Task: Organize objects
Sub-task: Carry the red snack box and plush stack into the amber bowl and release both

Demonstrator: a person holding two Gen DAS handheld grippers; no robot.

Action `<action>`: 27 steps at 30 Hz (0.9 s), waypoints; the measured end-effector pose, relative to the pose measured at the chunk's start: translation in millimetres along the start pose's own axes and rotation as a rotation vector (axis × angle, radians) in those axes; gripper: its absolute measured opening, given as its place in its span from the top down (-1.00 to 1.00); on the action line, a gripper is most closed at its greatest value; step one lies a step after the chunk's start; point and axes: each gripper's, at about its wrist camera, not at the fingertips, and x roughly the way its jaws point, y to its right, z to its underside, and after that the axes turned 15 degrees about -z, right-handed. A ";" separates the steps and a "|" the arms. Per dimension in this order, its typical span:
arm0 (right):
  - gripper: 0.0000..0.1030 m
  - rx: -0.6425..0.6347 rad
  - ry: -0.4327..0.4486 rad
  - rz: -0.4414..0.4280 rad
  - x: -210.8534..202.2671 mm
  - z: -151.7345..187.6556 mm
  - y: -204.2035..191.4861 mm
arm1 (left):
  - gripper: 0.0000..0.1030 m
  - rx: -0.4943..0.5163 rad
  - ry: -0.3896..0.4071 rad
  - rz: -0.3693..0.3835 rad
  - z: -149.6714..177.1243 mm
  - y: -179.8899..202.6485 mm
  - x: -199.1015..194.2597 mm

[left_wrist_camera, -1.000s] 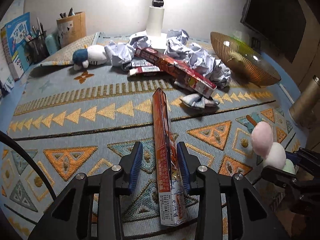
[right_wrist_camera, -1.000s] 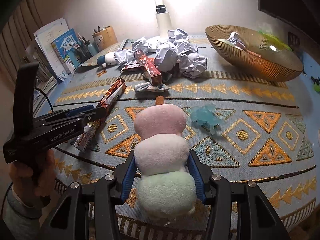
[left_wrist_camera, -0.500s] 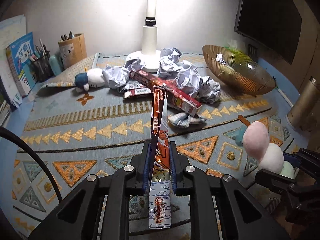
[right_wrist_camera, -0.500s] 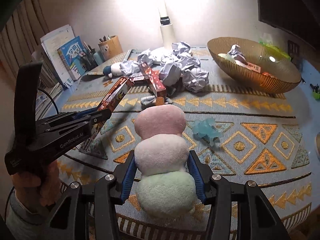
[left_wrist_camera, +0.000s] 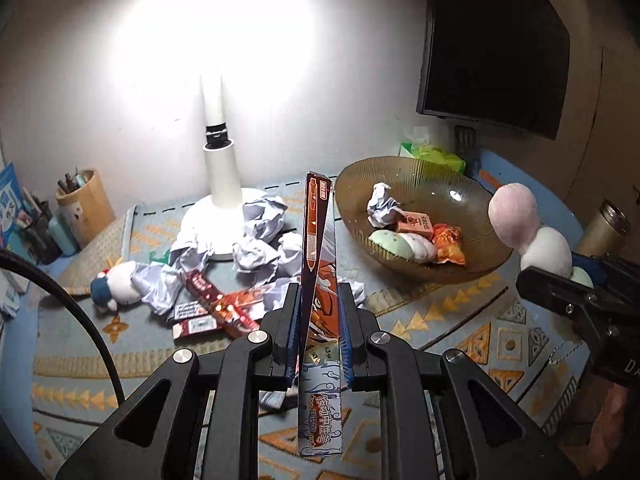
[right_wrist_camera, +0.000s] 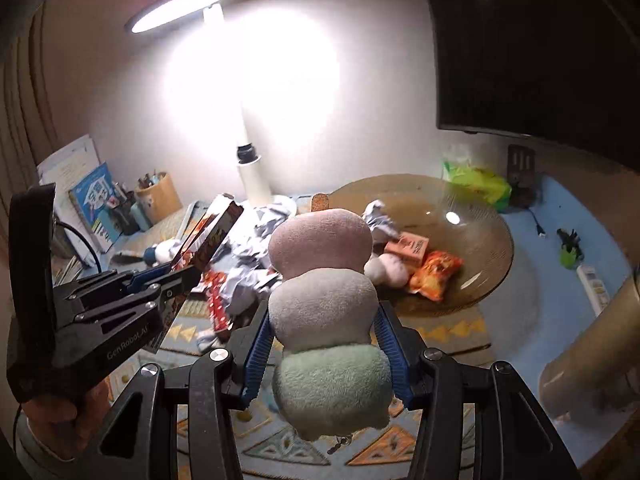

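**Desk sort, mid-carry: two items in hand, bowl partly filled**

Item 1. Long, narrow red-and-white printed cardboard pen box (left_wrist_camera: 318, 264). Clamped upright in the left gripper (left_wrist_camera: 318, 334), jaws closed tight on its flat sides; lifted clear of the cloth, its top end just left of the bowl's rim.

Item 2. Soft plush skewer of three balls, pink, white and pale green (right_wrist_camera: 326, 308). Held by the right gripper (right_wrist_camera: 326, 350), blue pads pressing the white middle ball; raised off the cloth, in front of the bowl.

Landmark. Wide, ribbed amber glass bowl (left_wrist_camera: 472, 196). Already inside: one crumpled white paper ball (left_wrist_camera: 380, 210), a small orange carton (left_wrist_camera: 414, 224), an orange snack packet (left_wrist_camera: 450, 242), and a second plush skewer (left_wrist_camera: 400, 246).

Outstanding, all left of the bowl: heap of crumpled white paper (left_wrist_camera: 256, 240) around the white lamp base (left_wrist_camera: 224, 208); several dark red boxes (left_wrist_camera: 216, 304); blue-and-white plush figure (left_wrist_camera: 112, 286).

Judgement: sorting is partly done. Both held items look bound for the bowl; the left-hand clutter is untouched.

Not legible: the pen box's lower end is cut off behind the left gripper; the wall behind the lamp is washed out by glare; a brown cylinder right of the bowl is blurred and unidentified.
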 end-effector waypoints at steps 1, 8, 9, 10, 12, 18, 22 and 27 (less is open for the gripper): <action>0.04 0.011 0.012 0.010 0.7 -7.3 9.3 | 0.72 0.009 0.006 0.004 -6.7 7.3 4.8; 0.04 0.083 0.049 0.078 26.8 -45.7 74.5 | 0.72 0.044 0.023 0.042 -42.7 56.7 42.3; 0.03 0.095 0.050 0.089 32.5 -49.5 82.8 | 0.72 0.039 0.023 0.053 -49.4 61.9 49.6; 0.03 0.108 0.051 0.095 38.2 -53.3 91.1 | 0.72 0.031 0.025 0.069 -56.8 67.7 56.6; 0.00 0.131 0.056 0.101 48.3 -60.3 106.5 | 0.71 -0.003 0.030 0.126 -71.4 75.7 69.2; -0.55 0.230 0.045 0.061 62.9 -60.3 145.0 | 0.63 -0.026 -0.095 0.205 -91.6 93.0 116.0; -0.55 0.251 0.043 0.057 52.6 -49.3 148.2 | 0.63 -0.022 -0.081 0.181 -73.7 84.2 104.2; -0.55 0.211 0.025 0.027 37.9 -34.9 118.5 | 0.63 -0.027 0.000 0.139 -51.3 51.1 55.2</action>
